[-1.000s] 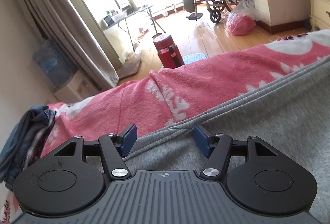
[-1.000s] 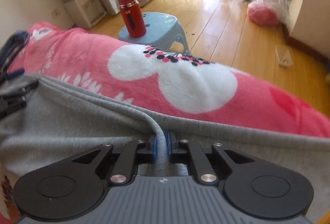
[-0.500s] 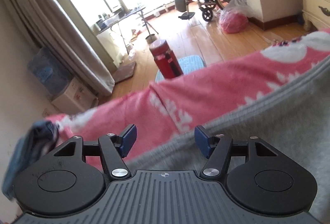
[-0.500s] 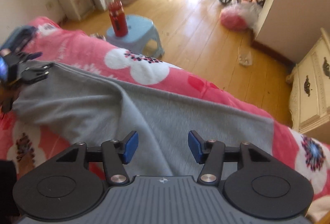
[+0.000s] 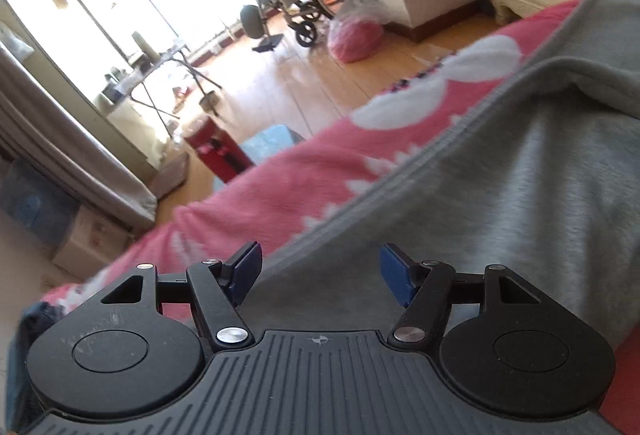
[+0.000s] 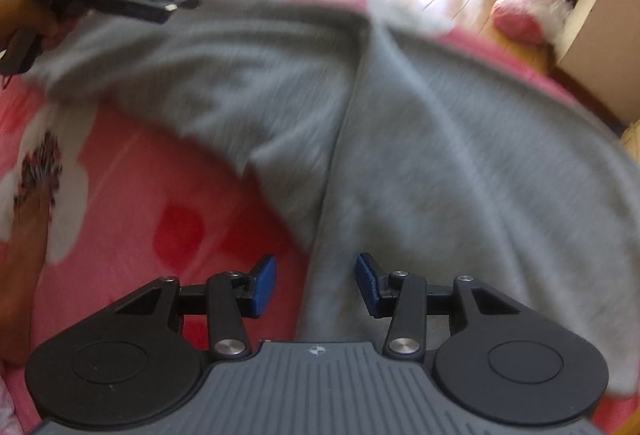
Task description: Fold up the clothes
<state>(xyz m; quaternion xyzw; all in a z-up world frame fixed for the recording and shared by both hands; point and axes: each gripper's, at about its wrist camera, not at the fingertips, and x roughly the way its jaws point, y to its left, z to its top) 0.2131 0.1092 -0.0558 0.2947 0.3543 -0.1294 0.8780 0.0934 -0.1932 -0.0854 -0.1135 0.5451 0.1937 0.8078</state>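
A grey soft fleece garment (image 6: 400,123) lies spread over the pink flower-print blanket (image 6: 132,195), a long fold running toward twelve o'clock. The right gripper (image 6: 316,281) hangs over its near edge, blue pads wide apart, gripping nothing. At ten o'clock the left gripper (image 5: 320,271) gapes equally, empty, over the cloth's hem.

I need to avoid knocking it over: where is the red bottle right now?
In the left wrist view the red bottle stands on the wooden floor left of centre, beyond the pink blanket, beside the light blue stool.
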